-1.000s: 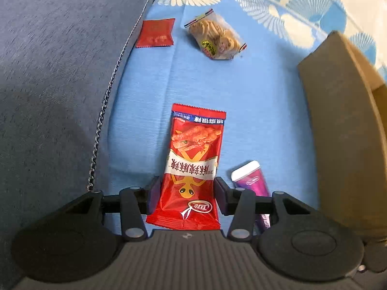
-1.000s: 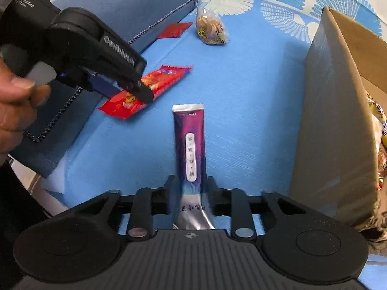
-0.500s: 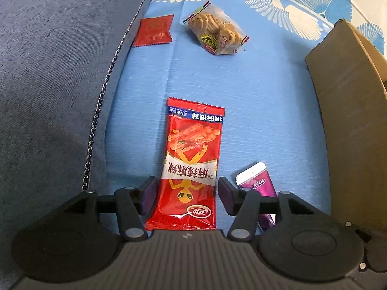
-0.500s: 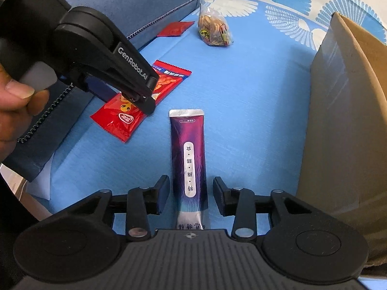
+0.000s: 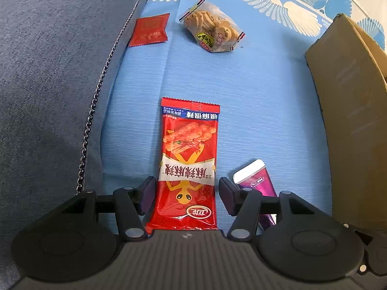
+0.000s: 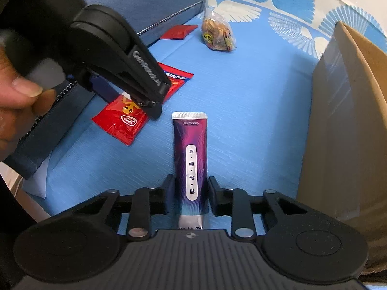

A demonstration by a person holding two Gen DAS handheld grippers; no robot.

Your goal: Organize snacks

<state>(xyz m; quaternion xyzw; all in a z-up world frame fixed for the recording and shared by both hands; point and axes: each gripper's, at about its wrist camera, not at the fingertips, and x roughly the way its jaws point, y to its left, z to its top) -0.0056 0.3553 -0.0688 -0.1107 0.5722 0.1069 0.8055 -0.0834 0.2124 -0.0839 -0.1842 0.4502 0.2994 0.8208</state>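
Seemingly untouched, red snack packet (image 5: 187,169) lies between open left fingers (image 5: 147,194).

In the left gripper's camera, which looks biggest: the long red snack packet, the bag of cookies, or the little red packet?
1. Long red snack packet, though it lies nearest the camera.
2. Bag of cookies.
3. Little red packet.

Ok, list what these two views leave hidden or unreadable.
- Cardboard box contents: both views, its tall wall blocks the inside.
- Purple stick pack lower end: left wrist view, behind the left gripper.
- Small red sachet print: too small in both views.
- Person's hand: right wrist view, cut off at the edge.
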